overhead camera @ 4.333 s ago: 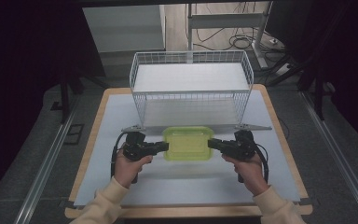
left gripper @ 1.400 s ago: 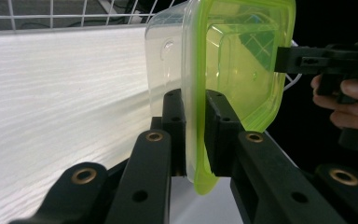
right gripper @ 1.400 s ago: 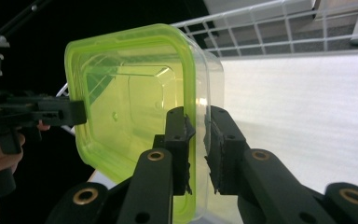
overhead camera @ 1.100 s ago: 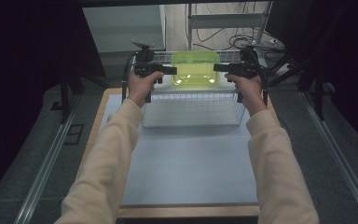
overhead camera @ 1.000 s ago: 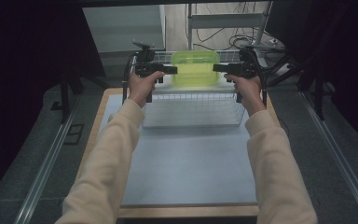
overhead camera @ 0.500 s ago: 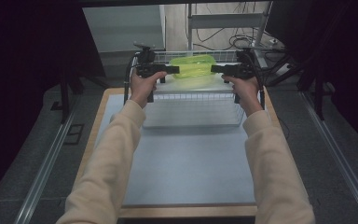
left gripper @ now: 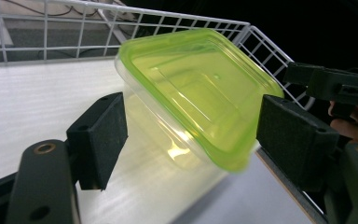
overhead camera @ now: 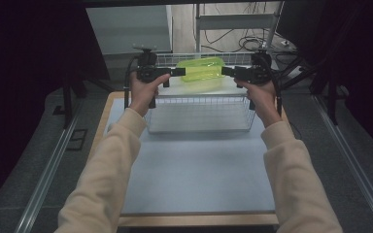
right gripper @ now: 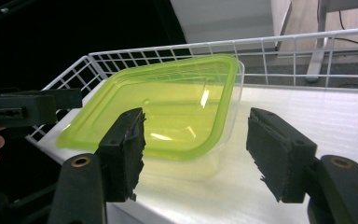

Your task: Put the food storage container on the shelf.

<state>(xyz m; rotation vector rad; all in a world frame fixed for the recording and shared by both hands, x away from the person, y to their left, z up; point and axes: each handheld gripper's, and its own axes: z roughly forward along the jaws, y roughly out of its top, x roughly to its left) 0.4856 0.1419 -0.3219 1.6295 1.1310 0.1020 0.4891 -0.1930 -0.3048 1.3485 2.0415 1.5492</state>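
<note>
Green-lidded clear container [left gripper: 191, 93] sits tilted in basket [overhead camera: 199, 114].

— What sits at the top centre of the high view?
— A clear plastic container [overhead camera: 201, 73] with a lime-green lid [left gripper: 200, 88], closed, tilted, inside a white wire basket [overhead camera: 199, 114].
— Is it gripped?
— No; it lies loose between both opened grippers.

A pale blue mat [overhead camera: 199, 170] covers the wood-edged worktop [overhead camera: 104, 114]. Beyond the worktop, cables [overhead camera: 245, 43] lie on the floor beside a white metal frame [overhead camera: 233, 22]. Metal rails [overhead camera: 43, 179] run along the dark floor on both sides.
</note>
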